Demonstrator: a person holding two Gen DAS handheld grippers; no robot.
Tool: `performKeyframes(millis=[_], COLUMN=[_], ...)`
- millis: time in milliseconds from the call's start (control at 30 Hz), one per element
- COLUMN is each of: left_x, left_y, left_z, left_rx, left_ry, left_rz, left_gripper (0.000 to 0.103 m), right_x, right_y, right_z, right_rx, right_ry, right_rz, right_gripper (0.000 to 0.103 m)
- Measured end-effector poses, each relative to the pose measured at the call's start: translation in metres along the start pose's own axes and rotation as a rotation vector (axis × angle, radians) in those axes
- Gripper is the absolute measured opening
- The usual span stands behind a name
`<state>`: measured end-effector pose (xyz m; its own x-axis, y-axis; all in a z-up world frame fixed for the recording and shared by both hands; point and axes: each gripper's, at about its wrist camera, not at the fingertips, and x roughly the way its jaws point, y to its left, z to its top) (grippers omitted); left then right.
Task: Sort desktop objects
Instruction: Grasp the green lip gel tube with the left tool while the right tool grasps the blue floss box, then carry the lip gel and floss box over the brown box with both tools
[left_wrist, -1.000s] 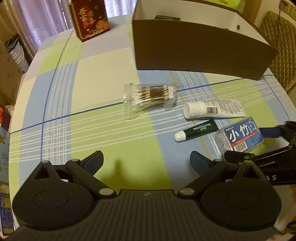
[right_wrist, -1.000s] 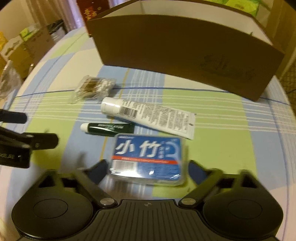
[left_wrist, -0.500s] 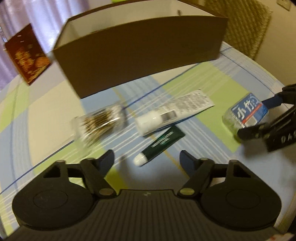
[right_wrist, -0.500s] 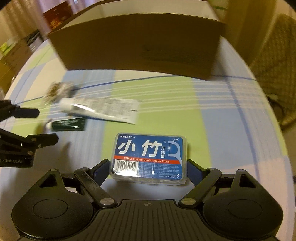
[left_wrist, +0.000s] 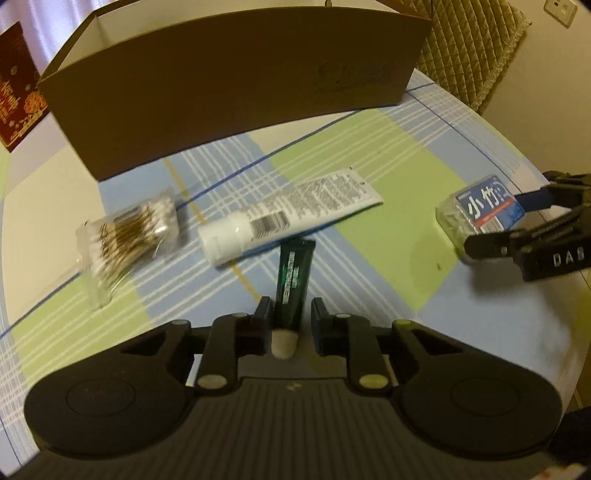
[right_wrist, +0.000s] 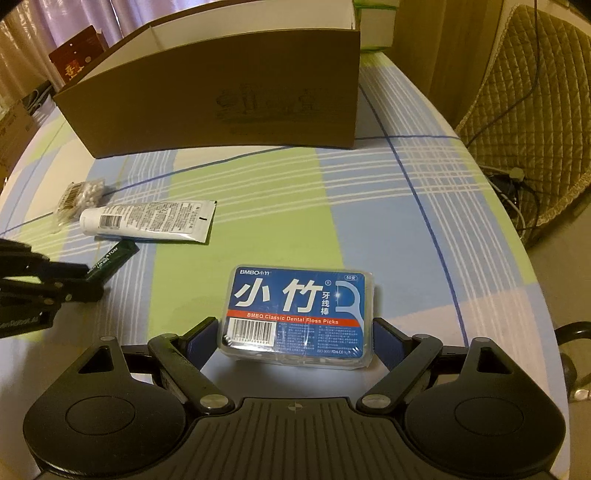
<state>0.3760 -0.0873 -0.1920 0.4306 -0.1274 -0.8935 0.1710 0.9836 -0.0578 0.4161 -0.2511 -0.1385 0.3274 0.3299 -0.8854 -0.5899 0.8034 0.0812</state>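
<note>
Left wrist view is showing the big brown cardboard box (left_wrist: 229, 85) sitting open at the back of the checked tablecloth (left_wrist: 388, 177), well apart from everything that needs sorting. The white tube (left_wrist: 291, 214) and the bag of cotton swabs (left_wrist: 125, 232) are lying untouched between box and grippers, same order as a second ago.

What is changing — the left gripper (left_wrist: 291, 321). A second ago its fingers were standing wide over bare cloth, half a second ago swinging toward the small dark green lip-balm tube (left_wrist: 293, 280); now they are sitting narrow on either side of that tube, white cap end tucked between them. The left finger is touching it, while a sliver of gap is showing on the right, so I'm calling it closing, not yet a firm clamp.

Right wrist view: the right gripper (right_wrist: 295, 343) is bracketing the blue floss pick box (right_wrist: 297, 314), blue pads against both short sides, spread medium-wide to fit it. It is holding the box near the front-right part of the table, and whether the box is lifting off the cloth I cannot tell. The box has been shifting right, away from the white tube it was lying beside a second ago.

Meaning for the task — both hands are getting loaded at once; neither item is in the cardboard box yet, so the carry over its near wall is probably coming next.
</note>
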Motion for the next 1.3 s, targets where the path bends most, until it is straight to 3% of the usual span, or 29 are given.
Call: performKeyframes(millis=[300,500,600,800,1067,1300], left_x=[0.002,-0.008,-0.014,-0.025,-0.057,-0.082], left_y=[-0.017,-0.012,-0.003,0.004,0.013,0.011], left_z=[0.001,-0.015,-0.023,-0.036,-0.032,-0.015], left_rx=[0.029,-0.056,-0.13,-0.204,-0.261,-0.269], left_ry=[0.003,0.018,0.035,0.067,-0.014,-0.102], left_rz=[0.038,0.056,0.014,0.009,0.012,0.012], left_gripper=[0.013,0.013,0.013,0.013,0.013,0.013], right_x=[0.001,0.001,-0.001,-0.008,-0.026,-0.043], right_y=[0.001,0.004,0.01,0.021,0.039,0.043], right_z=[-0.001,0.0,-0.001,-0.005,-0.002,0.007], right_rx=[0.003,-0.008,-0.057,-0.108,-0.129,-0.145], right_ry=[-0.008,-0.018,-0.014,0.012,-0.014,-0.063], right_rz=[-0.009,-0.024,-0.037,0.036,0.137,0.158], right_gripper=[0.085,0.085,0.084,0.084,0.083,0.083])
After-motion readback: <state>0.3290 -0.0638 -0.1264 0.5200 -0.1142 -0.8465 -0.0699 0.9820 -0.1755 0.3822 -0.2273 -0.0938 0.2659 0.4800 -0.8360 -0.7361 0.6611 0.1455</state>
